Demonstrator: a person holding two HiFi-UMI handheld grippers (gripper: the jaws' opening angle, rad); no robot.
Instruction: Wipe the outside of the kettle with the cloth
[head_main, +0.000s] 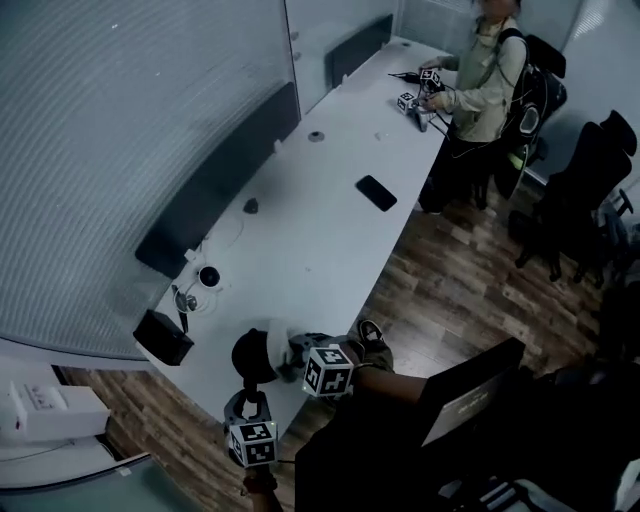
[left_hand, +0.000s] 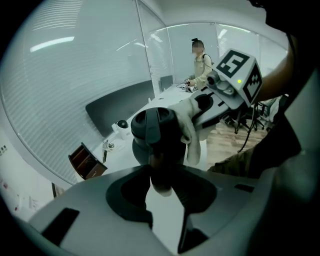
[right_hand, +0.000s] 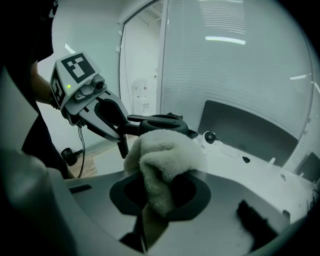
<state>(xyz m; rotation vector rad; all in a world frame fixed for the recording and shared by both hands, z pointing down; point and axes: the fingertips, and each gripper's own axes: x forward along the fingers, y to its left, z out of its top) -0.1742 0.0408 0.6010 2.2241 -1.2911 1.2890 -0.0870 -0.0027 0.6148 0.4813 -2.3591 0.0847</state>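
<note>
At the near end of the long white table (head_main: 330, 230), the left gripper (left_hand: 161, 187) is clamping its jaws on the dark handle of the kettle (left_hand: 150, 132), the fingers standing only as far apart as the handle is thick. The right gripper (right_hand: 150, 200) is pinching a bunched pale cloth (right_hand: 162, 160) tightly between its jaws, and the cloth is pressing against the kettle's upper side, just beside the lid. The kettle is sitting close to the table's near edge, with a dark box (head_main: 163, 337) at the corner beside it. The tabletop is stretching away mostly bare, a black phone (head_main: 376, 192) lying well apart near the middle. A frosted glass wall (head_main: 130, 120) is running along one long side and wooden floor (head_main: 450, 290) along the other. At the far end a person (head_main: 485, 75) is standing at the table, with dark chairs (head_main: 590, 170) nearby.
</note>
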